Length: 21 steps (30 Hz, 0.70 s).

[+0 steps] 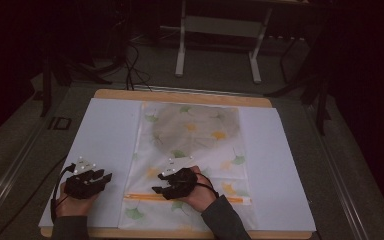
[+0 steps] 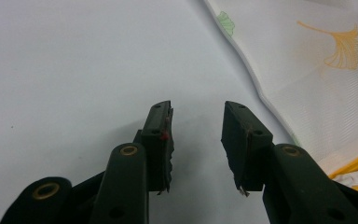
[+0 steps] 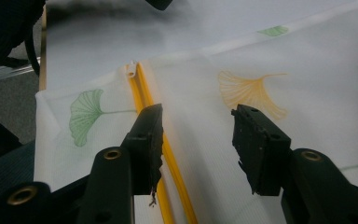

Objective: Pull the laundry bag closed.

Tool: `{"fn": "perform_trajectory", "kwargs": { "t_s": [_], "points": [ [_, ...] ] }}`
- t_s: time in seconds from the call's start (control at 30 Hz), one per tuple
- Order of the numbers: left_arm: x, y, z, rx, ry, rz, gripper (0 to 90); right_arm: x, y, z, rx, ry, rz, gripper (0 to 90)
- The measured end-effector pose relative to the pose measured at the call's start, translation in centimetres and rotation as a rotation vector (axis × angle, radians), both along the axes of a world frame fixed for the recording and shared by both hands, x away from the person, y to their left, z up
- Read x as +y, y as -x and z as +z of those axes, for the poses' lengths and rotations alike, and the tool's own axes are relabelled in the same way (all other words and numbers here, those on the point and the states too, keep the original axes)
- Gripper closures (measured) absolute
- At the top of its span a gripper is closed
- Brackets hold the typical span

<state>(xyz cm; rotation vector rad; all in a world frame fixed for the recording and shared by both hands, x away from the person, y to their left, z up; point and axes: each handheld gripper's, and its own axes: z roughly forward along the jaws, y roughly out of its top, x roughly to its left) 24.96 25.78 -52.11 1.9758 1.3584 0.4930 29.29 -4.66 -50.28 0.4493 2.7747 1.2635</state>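
A white mesh bag (image 1: 190, 155) printed with green and yellow ginkgo leaves lies flat down the middle of a white sheet (image 1: 105, 135) that covers most of a wooden table (image 1: 180, 96); the wood shows as a thin strip along the far and near edges. A darker round shape (image 1: 196, 127) shows through the bag's far half. Near the bag's near end a yellow zipper (image 1: 145, 197) runs across it, and in the right gripper view its white pull (image 3: 131, 70) sits at the end of the yellow line, close to the bag's side edge. The right gripper (image 1: 156, 189) rests over the bag just beside the zipper, its jaws standing well apart with nothing between them; in its own view one jaw sits right over the zipper (image 3: 168, 154). The left gripper (image 1: 106, 176) lies on bare sheet left of the bag, jaws likewise parted and empty, with the bag's wavy side edge (image 2: 251, 79) just off to one side. Wide strips of uncovered sheet run along both long sides of the bag, the right one free of hands
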Motion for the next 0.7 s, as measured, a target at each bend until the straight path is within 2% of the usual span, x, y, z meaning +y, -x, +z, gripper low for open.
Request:
{"fn": "perform_trajectory", "kwargs": {
  "t_s": [0.2,0.3,0.43,0.7],
  "points": [
    [0.0,0.0,0.0,0.000,0.000,0.000,63.0,0.7,0.1,-0.3,0.011,-0.002,0.020,58.3],
    [0.0,0.0,0.0,0.002,-0.002,-0.002,63.0,1.3,0.4,-0.6,0.021,-0.007,0.040,64.0],
    [0.0,0.0,0.0,0.001,-0.001,-0.002,62.9,2.0,0.7,-0.9,0.017,0.002,0.054,68.6],
    [0.0,-0.1,0.0,0.002,-0.002,-0.004,62.8,2.9,0.7,-1.3,0.010,-0.002,0.055,68.0]
  ]
}}
